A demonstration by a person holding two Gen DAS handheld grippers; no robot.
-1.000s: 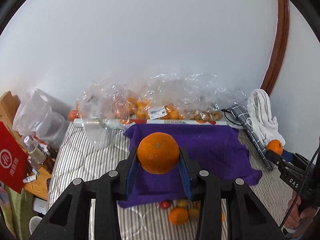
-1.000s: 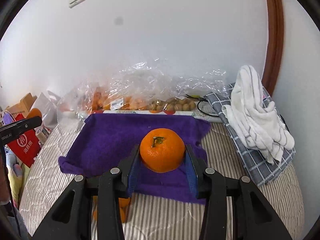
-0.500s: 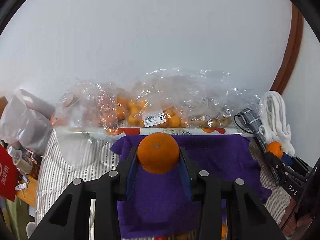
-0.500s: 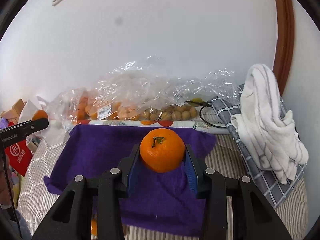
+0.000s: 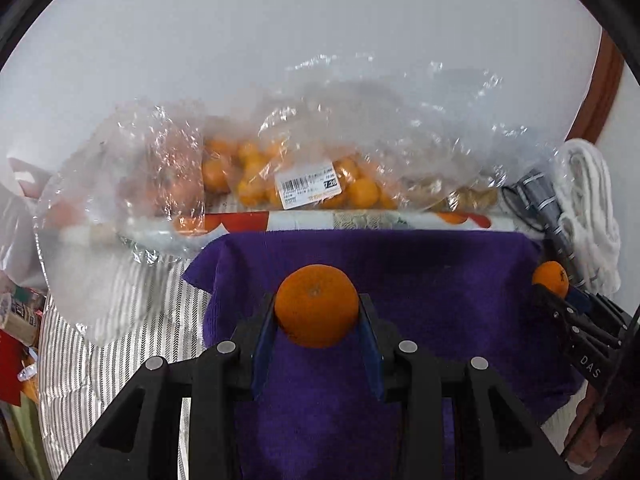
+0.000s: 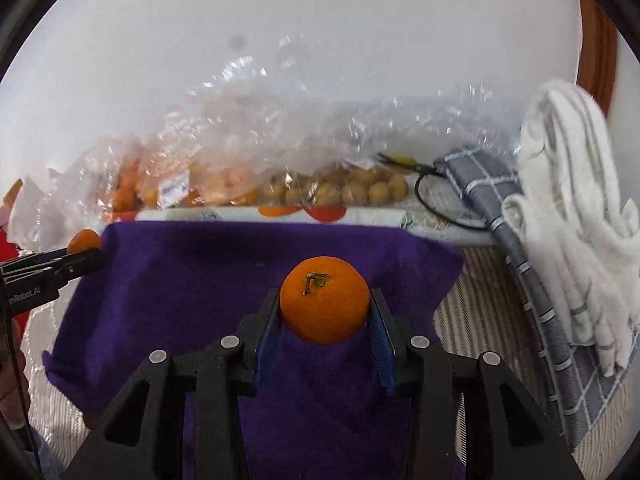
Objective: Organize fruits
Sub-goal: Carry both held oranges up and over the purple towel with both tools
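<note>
oranges were still in your grip, one each: your left gripper (image 5: 317, 320) squeezed one orange (image 5: 316, 305), your right gripper (image 6: 324, 318) squeezed the other orange (image 6: 324, 299). you had moved both forward over the purple cloth (image 5: 420, 272), closer to the fruit bags (image 5: 304, 168), so i think dropping came next.

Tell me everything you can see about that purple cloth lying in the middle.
The purple cloth looks like soft, fuzzy towel fabric, deep violet, spread mostly flat on the striped bedding. Its edges are wrinkled and its left corner droops. The far edge runs along a fruit-printed roll in front of the bags. No fruit visibly rests on it; both held oranges appear in front of it.
</note>
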